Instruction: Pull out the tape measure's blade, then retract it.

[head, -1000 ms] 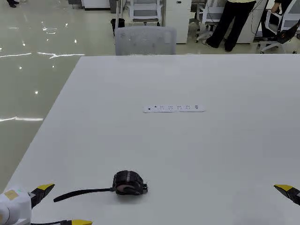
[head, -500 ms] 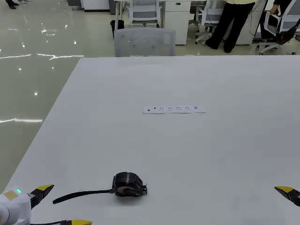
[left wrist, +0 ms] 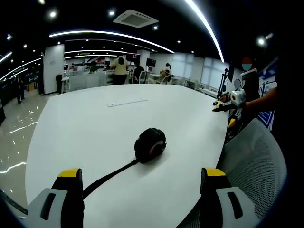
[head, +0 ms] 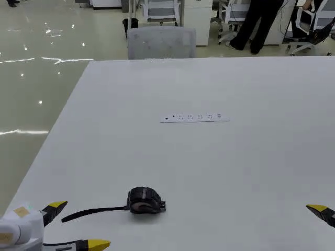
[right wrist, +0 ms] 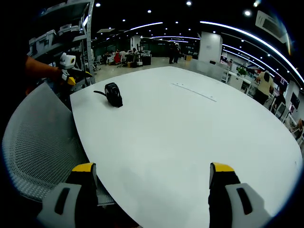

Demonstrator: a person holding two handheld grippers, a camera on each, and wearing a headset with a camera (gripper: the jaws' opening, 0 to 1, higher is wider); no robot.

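A black tape measure (head: pixel 145 201) lies near the front edge of the white table (head: pixel 209 167), its blade retracted. Its black wrist strap (head: pixel 89 213) trails off to the left. My left gripper (head: pixel 78 225) is open at the bottom left, just short of the strap's end and touching nothing. The left gripper view has the tape measure (left wrist: pixel 150 144) ahead between the open jaws of the left gripper (left wrist: pixel 142 173). My right gripper (head: pixel 320 210) is at the bottom right, far from the tape measure. In its own view the right gripper (right wrist: pixel 154 167) is open and empty, with the tape measure (right wrist: pixel 113 94) far off.
A flush white power strip (head: pixel 194 118) is set into the middle of the table. A grey mesh chair (head: pixel 161 43) stands at the far edge, and another mesh chair back (right wrist: pixel 38 137) is at the near edge. A person (head: pixel 259 23) stands beyond the table.
My left gripper has edged a little to the right, toward the strap. The head camera has tilted slightly. The tape measure and the right gripper have stayed put.
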